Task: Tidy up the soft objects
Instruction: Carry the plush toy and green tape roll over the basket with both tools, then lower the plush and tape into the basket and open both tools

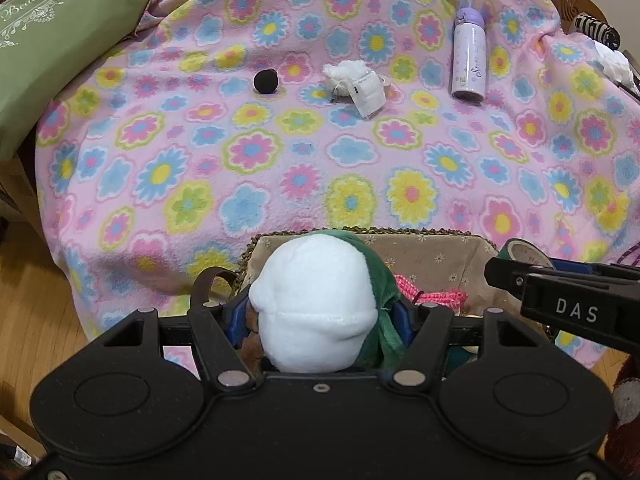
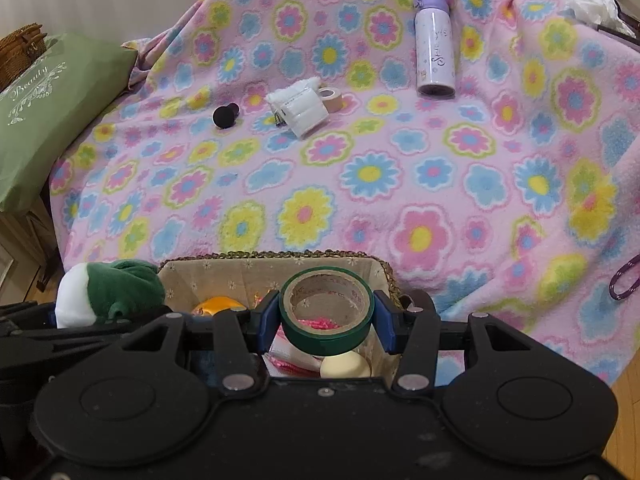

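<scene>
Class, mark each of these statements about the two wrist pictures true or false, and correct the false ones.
1. The right gripper holds a roll of green tape. True.
2. The purple bottle stands upright. False: it lies on the flowered blanket.
3. The left gripper holds a white and green plush toy. True.
4. The basket is empty. False: several items lie inside it.

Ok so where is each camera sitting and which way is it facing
Left wrist: sits on the left gripper, looking forward and down over the basket and flowered blanket; its fingers hold a white and green plush toy, right gripper at the side.
Right wrist: sits on the right gripper, facing likewise; its fingers hold a green tape roll.
Shared: basket, blanket, purple bottle, green cushion.
</scene>
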`<state>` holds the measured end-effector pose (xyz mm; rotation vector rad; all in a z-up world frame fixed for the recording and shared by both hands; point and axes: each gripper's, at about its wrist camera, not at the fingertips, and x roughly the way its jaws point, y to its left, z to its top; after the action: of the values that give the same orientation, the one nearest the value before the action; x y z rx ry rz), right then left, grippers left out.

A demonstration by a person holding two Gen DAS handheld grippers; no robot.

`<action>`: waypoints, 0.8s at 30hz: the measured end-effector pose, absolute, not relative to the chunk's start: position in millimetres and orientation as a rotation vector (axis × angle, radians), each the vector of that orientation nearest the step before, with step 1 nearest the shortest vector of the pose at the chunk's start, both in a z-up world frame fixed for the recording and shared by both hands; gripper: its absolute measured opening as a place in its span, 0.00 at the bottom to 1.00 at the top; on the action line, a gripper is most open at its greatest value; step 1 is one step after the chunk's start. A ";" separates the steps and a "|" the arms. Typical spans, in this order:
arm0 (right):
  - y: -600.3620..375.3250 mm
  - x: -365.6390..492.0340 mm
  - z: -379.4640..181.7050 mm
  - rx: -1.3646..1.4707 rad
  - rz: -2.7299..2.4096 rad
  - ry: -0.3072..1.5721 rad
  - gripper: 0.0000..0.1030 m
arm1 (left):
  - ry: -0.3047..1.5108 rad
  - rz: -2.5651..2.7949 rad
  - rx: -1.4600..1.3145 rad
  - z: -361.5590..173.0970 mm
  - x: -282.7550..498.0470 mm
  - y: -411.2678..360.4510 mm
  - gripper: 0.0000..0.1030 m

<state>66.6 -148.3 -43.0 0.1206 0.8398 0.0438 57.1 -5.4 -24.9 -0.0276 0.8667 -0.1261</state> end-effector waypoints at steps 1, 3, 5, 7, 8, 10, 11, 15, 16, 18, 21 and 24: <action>-148.0 65.3 -43.4 0.122 0.041 0.839 0.47 | 0.869 -0.126 -0.030 -25.0 57.9 -5.5 0.59; -149.0 66.8 -43.9 0.125 0.037 0.841 0.47 | 0.875 -0.127 -0.031 -25.9 59.1 -5.9 0.59; -149.1 68.5 -44.7 0.126 0.034 0.844 0.47 | 0.881 -0.129 -0.034 -26.9 60.6 -5.9 0.59; -148.9 70.2 -45.8 0.126 0.032 0.848 0.47 | 0.884 -0.128 -0.034 -27.7 62.2 -6.2 0.59; -148.7 71.0 -46.3 0.126 0.032 0.849 0.47 | 0.885 -0.127 -0.032 -28.0 63.1 -6.3 0.59; -148.1 71.5 -46.8 0.127 0.033 0.850 0.48 | 0.884 -0.123 -0.030 -28.0 64.1 -6.5 0.60; -147.7 71.4 -46.8 0.129 0.032 0.849 0.48 | 0.881 -0.123 -0.030 -27.8 63.8 -6.4 0.61; -147.4 70.1 -45.3 0.134 0.037 0.836 0.50 | 0.878 -0.125 -0.037 -27.4 62.4 -5.3 0.67; -147.2 69.6 -44.8 0.132 0.036 0.833 0.51 | 0.879 -0.125 -0.037 -27.3 62.6 -5.2 0.68; -147.5 68.8 -44.4 0.131 0.035 0.830 0.51 | 0.876 -0.123 -0.037 -26.6 61.5 -4.7 0.68; -148.9 67.3 -44.8 0.138 0.033 0.830 0.51 | 0.876 -0.124 -0.041 -26.1 59.7 -4.1 0.69; -150.8 66.1 -46.1 0.143 0.029 0.832 0.51 | 0.877 -0.122 -0.042 -26.3 58.5 -4.0 0.69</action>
<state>66.1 -150.8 -46.1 0.1430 0.8325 0.0294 58.5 -4.0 -26.3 -0.0419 0.8765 -0.1215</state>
